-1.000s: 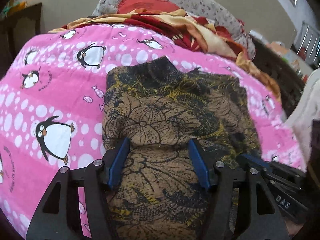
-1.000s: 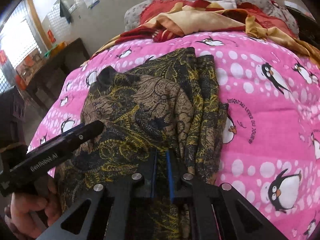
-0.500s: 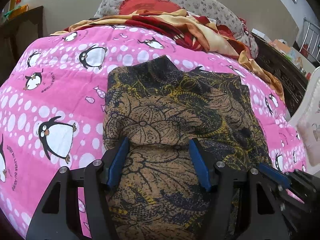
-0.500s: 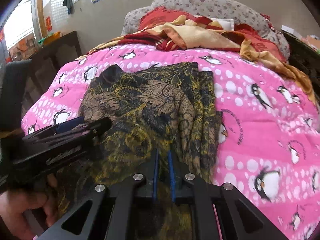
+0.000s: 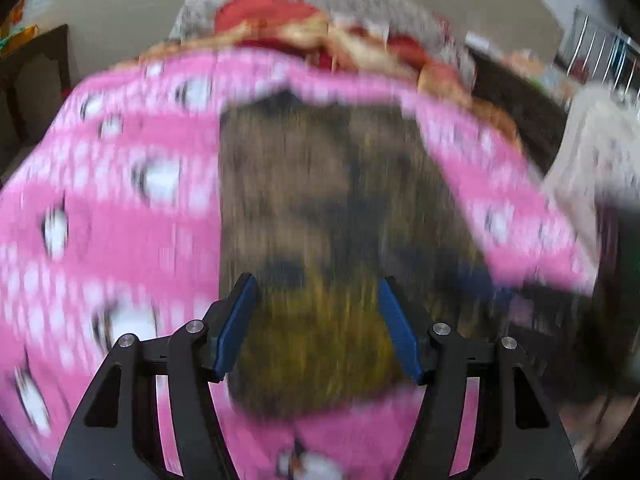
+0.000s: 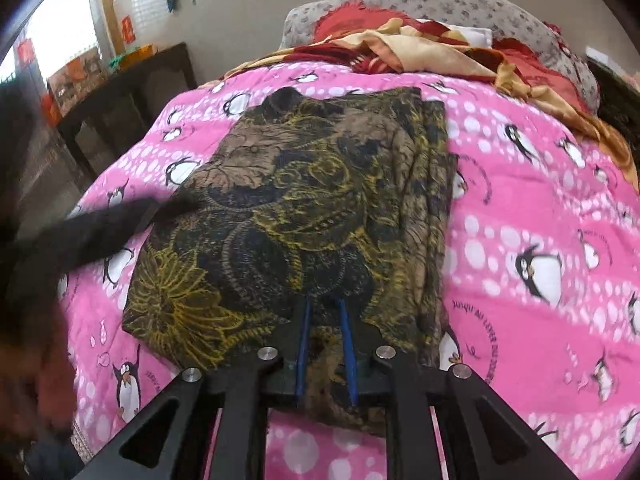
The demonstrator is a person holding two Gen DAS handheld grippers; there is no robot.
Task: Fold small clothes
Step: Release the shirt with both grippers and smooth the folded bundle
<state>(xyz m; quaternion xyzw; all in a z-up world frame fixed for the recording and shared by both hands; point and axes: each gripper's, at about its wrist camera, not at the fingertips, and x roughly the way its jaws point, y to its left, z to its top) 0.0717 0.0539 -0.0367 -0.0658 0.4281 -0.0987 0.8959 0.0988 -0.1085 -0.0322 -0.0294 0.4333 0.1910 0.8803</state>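
A folded brown, black and yellow patterned garment (image 6: 316, 208) lies flat on the pink penguin blanket (image 6: 540, 220). It also shows, blurred by motion, in the left wrist view (image 5: 332, 216). My right gripper (image 6: 325, 308) is nearly shut, its blue pads a narrow gap apart over the garment's near edge; whether cloth is pinched between them is unclear. My left gripper (image 5: 316, 312) is open, its blue pads wide apart above the garment's near end, holding nothing. The left gripper also shows as a dark blur in the right wrist view (image 6: 120, 224).
A heap of red and cream bedding (image 6: 432, 48) and a grey patterned pillow (image 6: 440, 0) lie at the far end of the bed. A dark wooden cabinet (image 6: 132, 96) stands to the left of the bed. A dark headboard (image 5: 516, 108) stands on the right.
Both grippers have pulled back and up from the garment. The garment's near edge now lies flat on the blanket. The left view has become motion-blurred. The right pads have parted slightly.
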